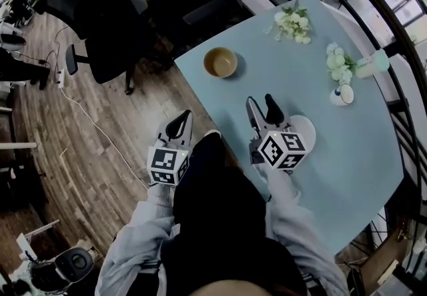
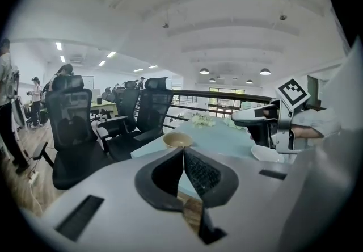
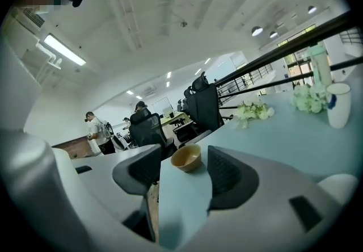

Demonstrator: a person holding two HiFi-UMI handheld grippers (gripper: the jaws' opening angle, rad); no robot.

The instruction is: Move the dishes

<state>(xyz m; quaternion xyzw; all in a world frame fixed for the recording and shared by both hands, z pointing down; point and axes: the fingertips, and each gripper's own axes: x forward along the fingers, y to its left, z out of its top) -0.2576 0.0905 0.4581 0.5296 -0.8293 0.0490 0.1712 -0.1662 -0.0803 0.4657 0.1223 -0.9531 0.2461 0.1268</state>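
- My left gripper (image 1: 181, 119), jaws pressed together on nothing, hangs off the table's edge above the wood-plank floor (image 1: 100, 175).
- My right gripper (image 1: 261, 103), jaws spread w/ nothing between them, is over the pale-blue tabletop (image 1: 347, 168) and points toward the small round brown bowl (image 1: 220, 62).
- That bowl stands upright nr the table's far corner, well apart from both grippers.
- A flat white round plate (image 1: 307, 127) lies on the tabletop at the right gripper, partly hidden by its marker cube.
- Further back: a bunch of white flowers (image 1: 292, 23) and a white cup w/ blue mark (image 1: 341, 95).
- Black office chairs (image 1: 107, 35) stand on the floor beyond the table.
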